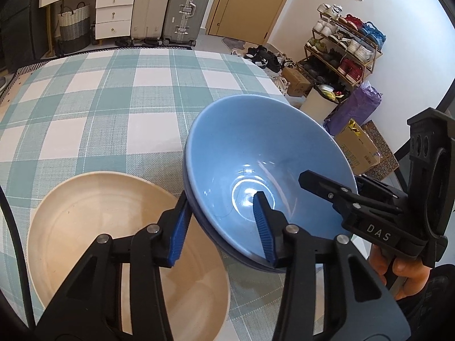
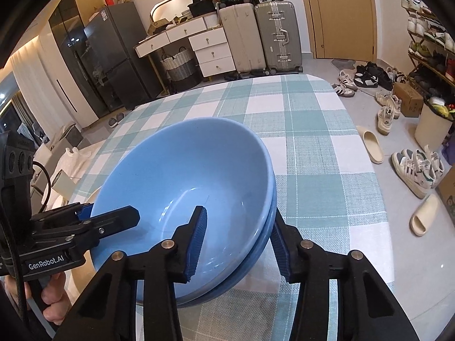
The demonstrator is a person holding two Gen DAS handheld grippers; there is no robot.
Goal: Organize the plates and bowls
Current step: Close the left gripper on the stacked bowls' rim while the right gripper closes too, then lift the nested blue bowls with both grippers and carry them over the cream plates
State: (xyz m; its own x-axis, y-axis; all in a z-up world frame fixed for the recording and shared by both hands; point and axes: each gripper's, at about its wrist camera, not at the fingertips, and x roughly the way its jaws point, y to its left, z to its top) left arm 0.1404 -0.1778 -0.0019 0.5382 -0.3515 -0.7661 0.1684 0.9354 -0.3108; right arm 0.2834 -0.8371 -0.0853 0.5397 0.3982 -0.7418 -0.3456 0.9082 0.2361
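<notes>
while your two grippers straddle opposite sides of the blue bowls (image 1: 256, 153), the stack of two sits near the right edge of the table (image 1: 113, 91), nested one in the other and looking tilted toward the cameras. your left gripper (image 1: 224, 227) has one blue pad outside the wall and the other inside the upper bowl; the jaws stand fairly narrow around both rims, the pads close against the wall on either side, so it holds the stack. your right gripper (image 2: 239, 241) does the same on the far side: one pad is inside the upper bowl, the other presses against the outer wall of the lower one, jaws narrow and clamped on the stack. in the left wrist view the right gripper's black fingers reach over the rim from the right, with a hand (image 1: 398, 272) on its handle below; in the right wrist view the left gripper comes in from the left. a beige plate (image 1: 85, 227) lies flat on the table's near edge, just beside the bowls and partly under your left gripper. suitcases (image 2: 261, 37) and a white dresser (image 2: 199, 45) stand beyond the table's far edge, with shoes (image 2: 412, 167) scattered on the floor to the right.
</notes>
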